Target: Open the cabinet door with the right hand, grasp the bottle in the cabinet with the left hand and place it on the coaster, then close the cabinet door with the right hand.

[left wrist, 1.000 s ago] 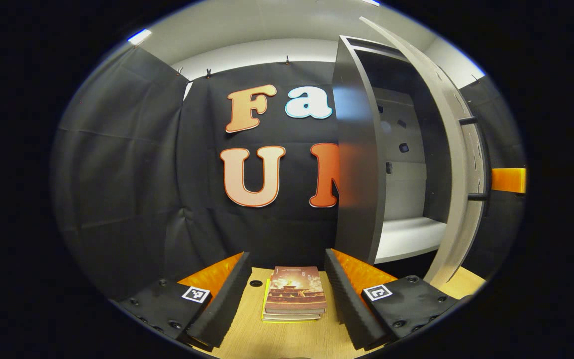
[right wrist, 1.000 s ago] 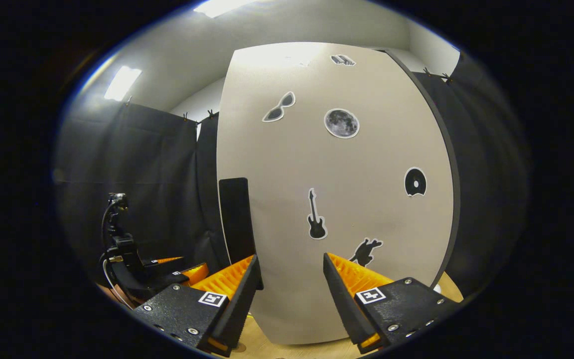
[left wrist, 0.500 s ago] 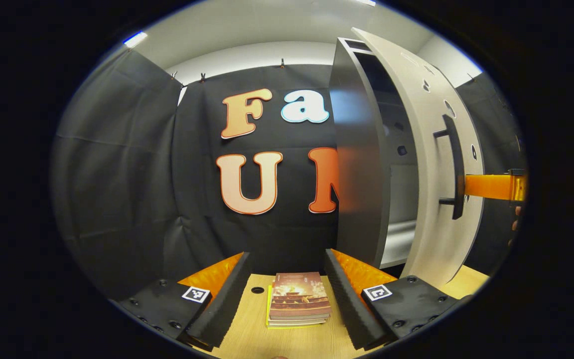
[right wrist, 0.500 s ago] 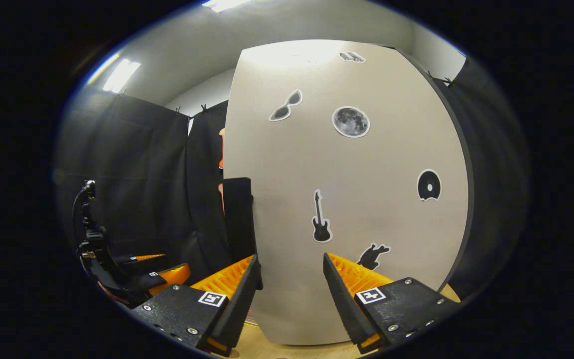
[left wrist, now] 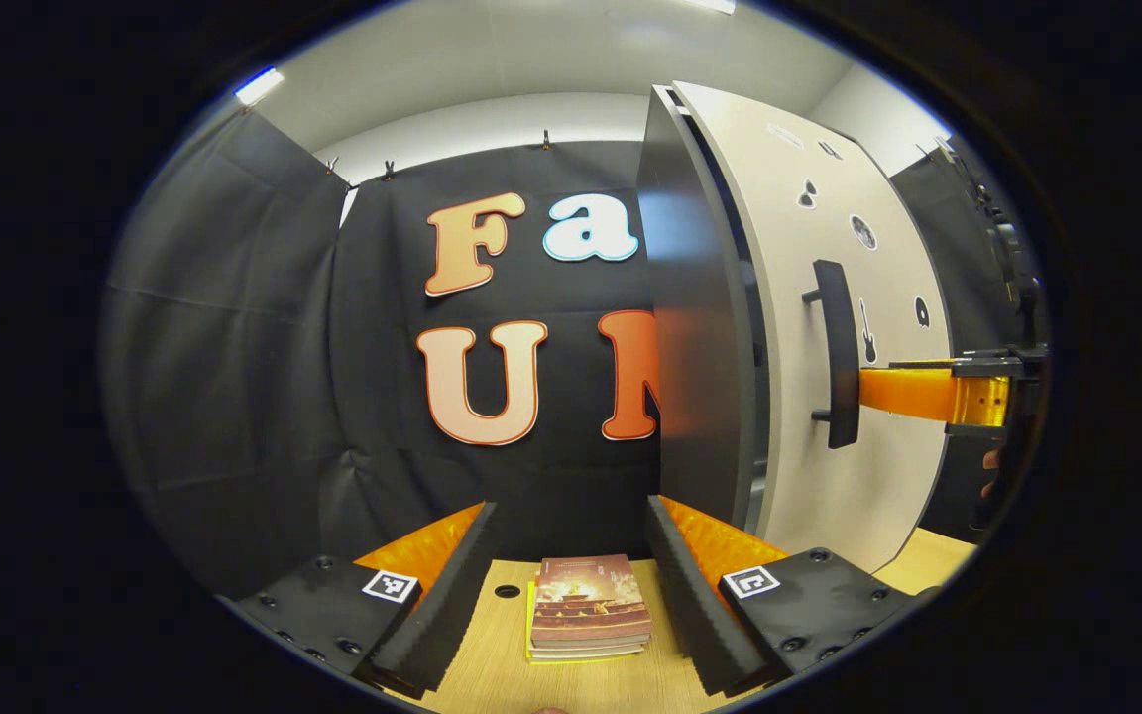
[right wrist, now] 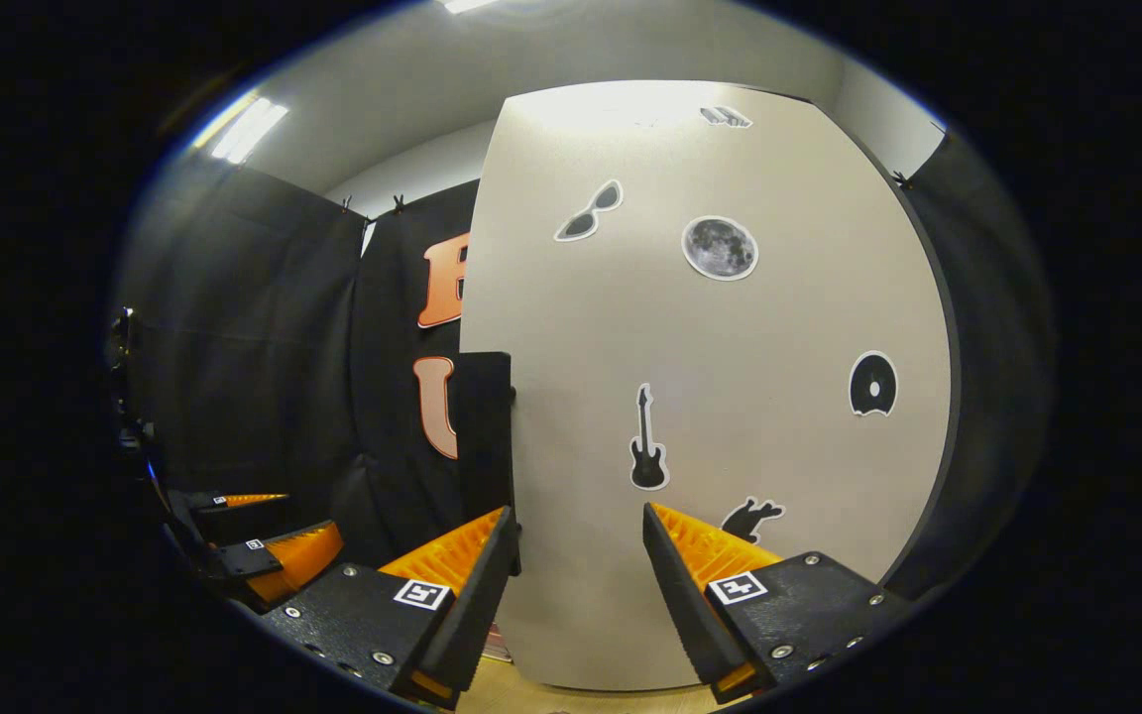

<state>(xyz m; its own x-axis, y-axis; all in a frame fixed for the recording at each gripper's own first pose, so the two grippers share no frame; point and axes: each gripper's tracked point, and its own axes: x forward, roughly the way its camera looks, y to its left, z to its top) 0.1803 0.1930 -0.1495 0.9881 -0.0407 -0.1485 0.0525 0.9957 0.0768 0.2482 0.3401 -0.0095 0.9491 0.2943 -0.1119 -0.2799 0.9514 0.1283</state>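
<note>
The cabinet door is almost shut, and that narrow gap is what the coming move turns on. In the left gripper view the door stands on the right of the frame with only a thin dark slit between its edge and the cabinet's dark side panel. The handle, a tall vertical bar, sits right of centre, and the right gripper reaches in from the far right edge, touching or nearly touching it. Its fingers run level, across the handle's upright axis, so the right hand is plainly the nearer one to the door.

The right gripper in its own view has its fingers spread apart with nothing between them, the door face straight ahead and the handle left of centre.

The left gripper is likewise spread and empty, low over the wooden table, with a stack of books lying between its fingers.

I see no bottle or coaster in either view; judging by the door, the bottle is already out.

The right gripper view gives the door's stickers head-on and the left gripper at lower left; the left gripper view alone gives the closing gap.
</note>
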